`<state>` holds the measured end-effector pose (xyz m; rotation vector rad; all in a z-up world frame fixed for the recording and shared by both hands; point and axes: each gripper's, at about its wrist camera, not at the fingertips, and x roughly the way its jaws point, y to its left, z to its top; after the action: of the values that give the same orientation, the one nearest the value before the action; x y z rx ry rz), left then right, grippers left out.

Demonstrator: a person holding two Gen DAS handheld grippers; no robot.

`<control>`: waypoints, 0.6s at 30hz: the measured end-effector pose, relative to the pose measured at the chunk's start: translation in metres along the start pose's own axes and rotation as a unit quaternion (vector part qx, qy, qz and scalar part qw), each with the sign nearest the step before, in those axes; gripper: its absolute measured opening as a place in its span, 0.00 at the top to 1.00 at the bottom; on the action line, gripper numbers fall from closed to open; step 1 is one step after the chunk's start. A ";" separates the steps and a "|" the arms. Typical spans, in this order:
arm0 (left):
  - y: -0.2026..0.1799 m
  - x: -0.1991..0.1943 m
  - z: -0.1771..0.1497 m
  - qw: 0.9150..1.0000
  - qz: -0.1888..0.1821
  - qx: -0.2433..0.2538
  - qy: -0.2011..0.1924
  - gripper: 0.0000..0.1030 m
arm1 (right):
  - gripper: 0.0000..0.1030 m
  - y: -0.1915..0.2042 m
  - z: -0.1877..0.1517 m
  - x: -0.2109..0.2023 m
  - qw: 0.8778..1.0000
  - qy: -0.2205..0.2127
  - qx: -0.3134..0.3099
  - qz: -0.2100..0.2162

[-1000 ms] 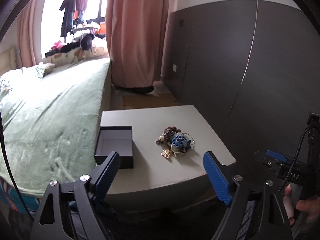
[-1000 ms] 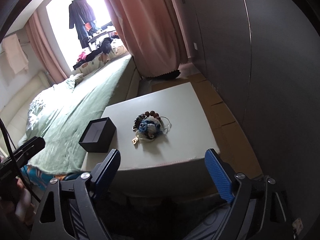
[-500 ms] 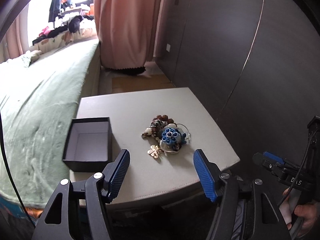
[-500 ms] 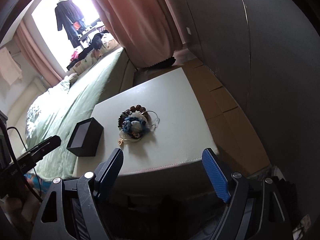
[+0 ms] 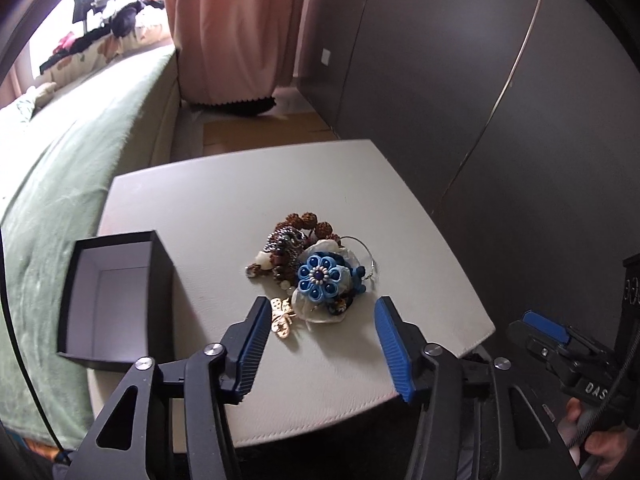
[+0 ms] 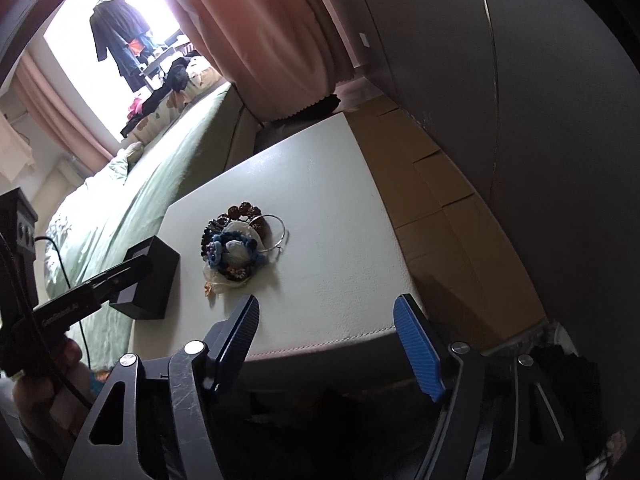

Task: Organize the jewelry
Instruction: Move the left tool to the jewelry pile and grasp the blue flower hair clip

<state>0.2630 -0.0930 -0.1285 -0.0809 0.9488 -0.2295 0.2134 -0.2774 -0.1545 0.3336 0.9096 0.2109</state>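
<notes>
While box (image 5: 108, 300) sits empty, nothing sorted yet. Jewelry (image 5: 316, 272) heaped mid-tabletop (image 5: 240, 208), right of box, apart from it. Left gripper (image 5: 320, 330) just short of heap, jaws narrowing, nothing between. Right gripper (image 6: 326, 334) spread, narrowing too, empty. All pieces left to move.

Matt leather-look desk, shiny trinkets, soft cloth

The desk (image 5: 280, 200) looks like matt stitched leatherette; the box (image 5: 116, 300) is matt black card, pale inside; the jewelry pile (image 5: 316, 268) mixes glossy blue beads, rough brown beads and thin metal wire; the bed cover (image 5: 60, 200) is fuzzy green cloth.
</notes>
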 end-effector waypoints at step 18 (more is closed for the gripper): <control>0.005 0.081 0.016 0.999 -0.006 -0.008 0.050 0.60 | 0.38 -0.025 0.007 0.039 0.999 0.028 0.028 0.008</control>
<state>0.3221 -0.1075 -0.1844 -0.0910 1.0502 -0.2392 0.2427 -0.2898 -0.1885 0.3899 0.9689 0.2110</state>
